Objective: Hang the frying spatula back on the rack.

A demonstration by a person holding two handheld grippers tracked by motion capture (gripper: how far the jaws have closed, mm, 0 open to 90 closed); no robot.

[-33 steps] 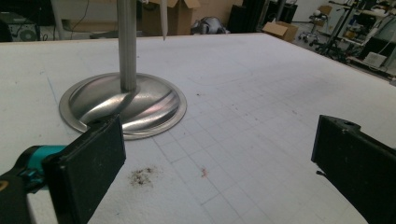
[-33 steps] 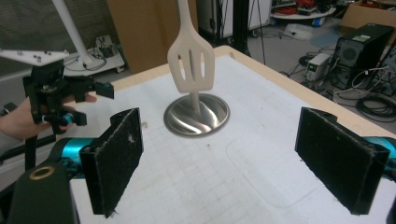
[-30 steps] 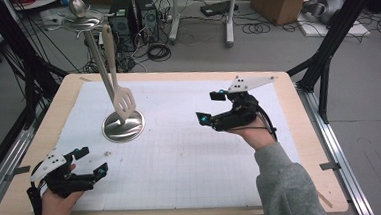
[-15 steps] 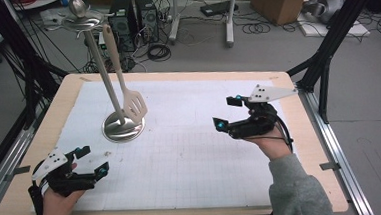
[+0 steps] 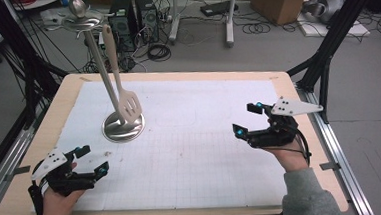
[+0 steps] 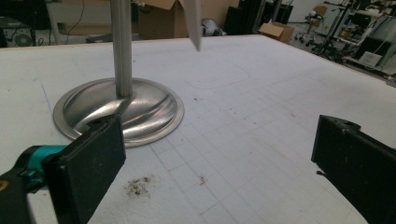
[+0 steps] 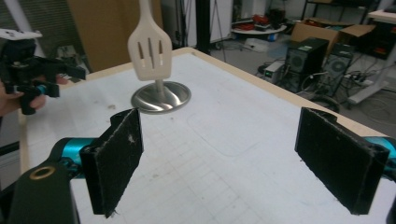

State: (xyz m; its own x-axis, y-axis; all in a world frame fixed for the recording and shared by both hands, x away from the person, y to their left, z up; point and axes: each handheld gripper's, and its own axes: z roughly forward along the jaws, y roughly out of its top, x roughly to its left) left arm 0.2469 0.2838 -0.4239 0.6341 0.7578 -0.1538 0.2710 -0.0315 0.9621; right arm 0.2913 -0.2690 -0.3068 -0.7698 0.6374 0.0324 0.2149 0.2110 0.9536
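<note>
Left gripper sat at the near-left corner of the table, held in the person's left hand, jaws spread wide apart with nothing between them. In the left gripper view the 2 black jaws framed bare gridded mat, with a small dark smudge on the mat just ahead of the left jaw.

Metal stand stood upright on the far-left part of the mat: round steel base, thin pole rising to a small disc and ball top. White slotted spatula hung from the stand's top, handle up, blade down, blade just above the base and beside the pole. Whether the blade touched the base could not be told.

Right gripper was at the near-right side of the table, well apart from the stand, held in the right hand, jaws released and wide, holding nothing. Its view looked across the mat at the spatula and stand, with the left gripper far off at the left.
</note>
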